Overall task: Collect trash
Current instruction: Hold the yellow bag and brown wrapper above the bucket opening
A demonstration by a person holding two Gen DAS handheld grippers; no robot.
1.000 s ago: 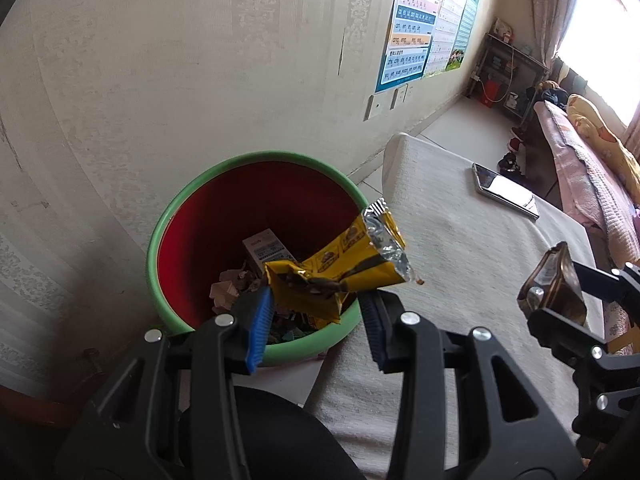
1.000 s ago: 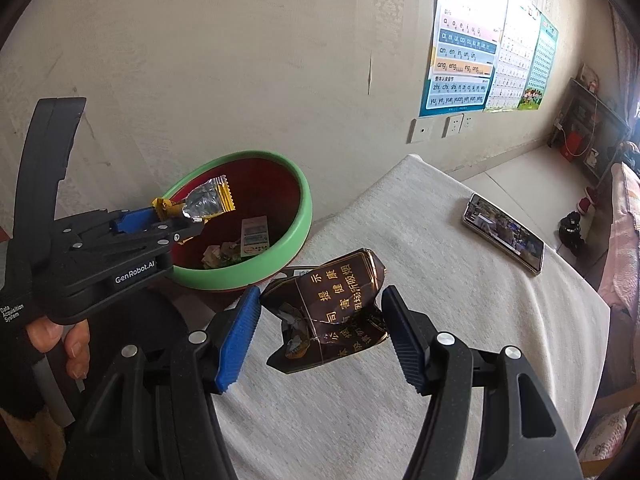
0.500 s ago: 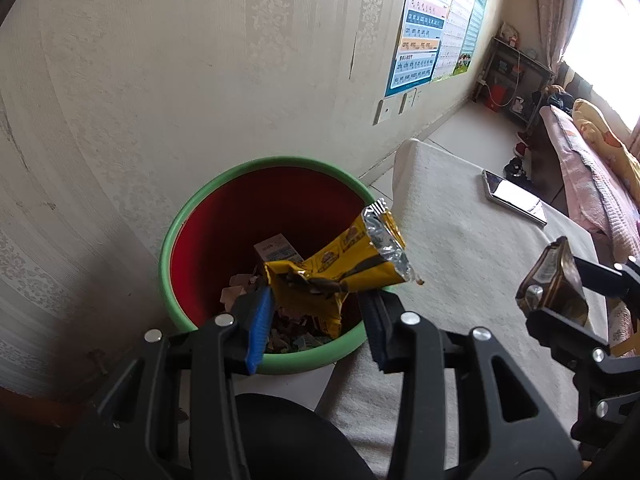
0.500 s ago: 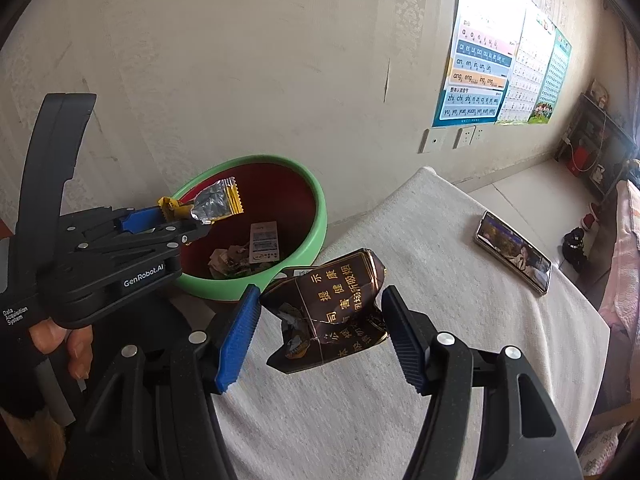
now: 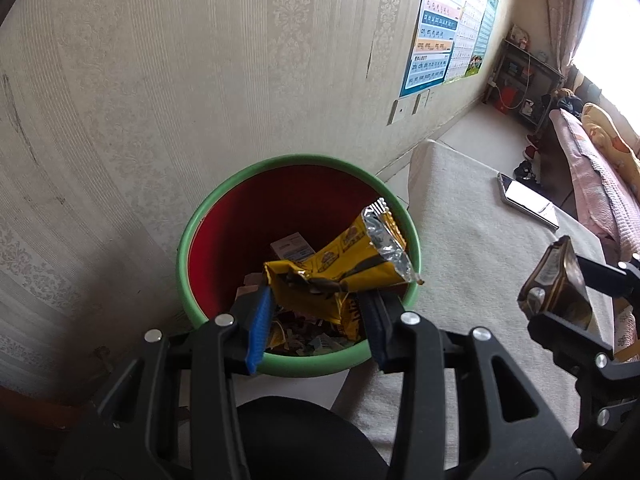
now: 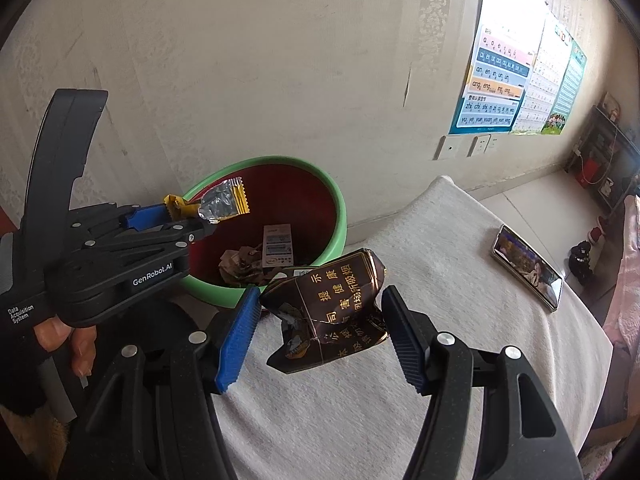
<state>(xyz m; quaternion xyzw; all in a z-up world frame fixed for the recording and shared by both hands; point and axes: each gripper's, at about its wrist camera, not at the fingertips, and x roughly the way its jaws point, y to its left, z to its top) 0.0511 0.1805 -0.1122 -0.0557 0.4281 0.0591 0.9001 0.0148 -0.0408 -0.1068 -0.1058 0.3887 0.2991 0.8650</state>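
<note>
The left gripper held a yellow wrapper, its jaws clamped on it, above the green-rimmed bin that stood against the wall off the surface's far left corner. The right gripper pinched a crumpled brown packet over that surface, near the bin. A good drop probably needed each piece well inside the rim before release.

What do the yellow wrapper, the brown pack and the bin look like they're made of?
Yellow snack wrapper: thin plastic film with a foil lining, going by its shiny silver inside and crimped edge. Crumpled brown cigarette pack: glossy printed card, sharply creased. Waste bin: probably moulded plastic, smooth green rim, red inside.
</note>
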